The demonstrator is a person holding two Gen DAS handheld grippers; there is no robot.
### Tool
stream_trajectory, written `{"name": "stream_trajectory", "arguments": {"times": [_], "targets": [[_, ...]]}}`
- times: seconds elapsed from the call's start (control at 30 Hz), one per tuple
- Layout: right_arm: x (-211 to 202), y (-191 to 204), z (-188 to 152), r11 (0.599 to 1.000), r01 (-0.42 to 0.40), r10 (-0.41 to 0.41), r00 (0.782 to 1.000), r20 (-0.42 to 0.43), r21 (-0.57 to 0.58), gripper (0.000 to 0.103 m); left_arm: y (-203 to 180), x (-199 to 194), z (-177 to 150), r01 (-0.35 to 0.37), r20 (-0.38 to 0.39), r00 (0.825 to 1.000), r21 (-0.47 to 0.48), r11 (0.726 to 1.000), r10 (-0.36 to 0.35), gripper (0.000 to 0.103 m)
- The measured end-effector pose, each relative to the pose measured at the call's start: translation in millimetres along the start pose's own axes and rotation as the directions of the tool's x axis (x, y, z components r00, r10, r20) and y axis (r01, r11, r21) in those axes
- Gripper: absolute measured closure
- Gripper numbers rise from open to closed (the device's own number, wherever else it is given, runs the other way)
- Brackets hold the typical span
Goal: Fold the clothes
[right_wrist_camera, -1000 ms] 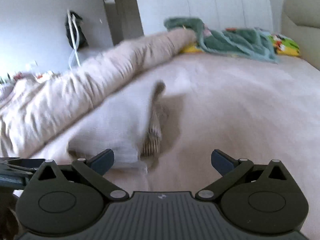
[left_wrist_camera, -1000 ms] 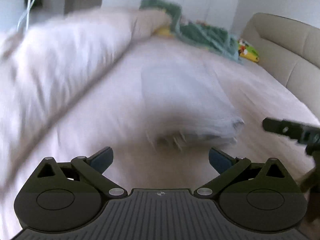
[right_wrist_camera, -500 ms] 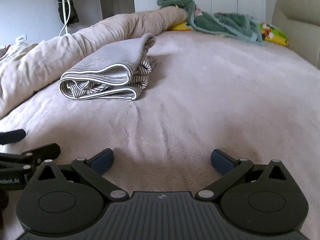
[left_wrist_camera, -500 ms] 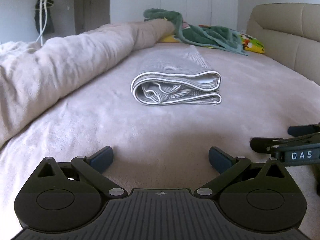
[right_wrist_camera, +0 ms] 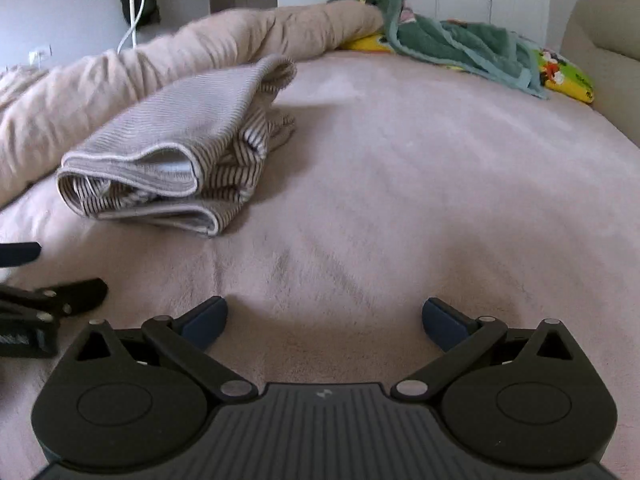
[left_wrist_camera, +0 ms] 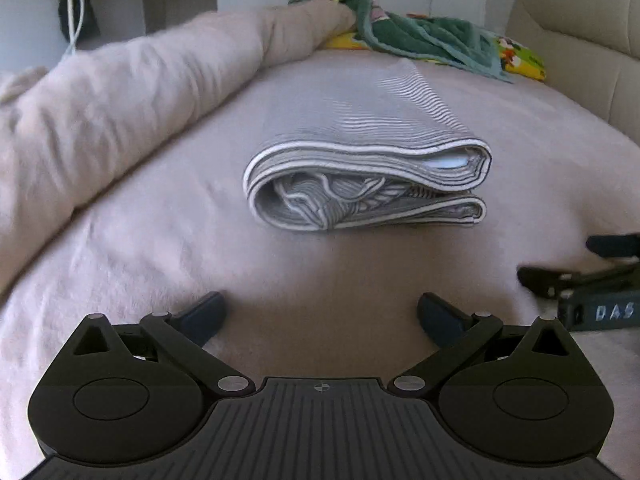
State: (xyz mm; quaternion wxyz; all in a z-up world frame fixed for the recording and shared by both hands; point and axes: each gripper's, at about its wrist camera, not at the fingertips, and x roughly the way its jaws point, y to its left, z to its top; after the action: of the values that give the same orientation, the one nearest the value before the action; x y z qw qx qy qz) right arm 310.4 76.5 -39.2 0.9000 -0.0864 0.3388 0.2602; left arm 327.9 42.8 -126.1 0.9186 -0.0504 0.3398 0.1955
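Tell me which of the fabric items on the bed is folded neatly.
The grey striped garment, folded into a flat bundle mid-bed. The green towel lies crumpled, and the pink duvet is bunched up.

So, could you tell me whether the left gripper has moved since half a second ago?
Yes: the left gripper has come nearer the striped folded garment, which looms larger against the beige headboard.

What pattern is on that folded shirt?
Thin grey-and-white stripes with white edging on the folded shirt, clearest in the left wrist view.
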Motion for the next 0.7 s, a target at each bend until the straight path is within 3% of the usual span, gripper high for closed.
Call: {"name": "stream_trajectory", "arguments": {"times": [0.7], "targets": [[-2.3,2.2,-0.7,1.0,0.008,-0.008,1.0,-0.002,-0.003,0.0,-5.3,-5.0,-2.1,-0.03,-0.01,0.999,0.017,0.999,0.03,0.0]]}}
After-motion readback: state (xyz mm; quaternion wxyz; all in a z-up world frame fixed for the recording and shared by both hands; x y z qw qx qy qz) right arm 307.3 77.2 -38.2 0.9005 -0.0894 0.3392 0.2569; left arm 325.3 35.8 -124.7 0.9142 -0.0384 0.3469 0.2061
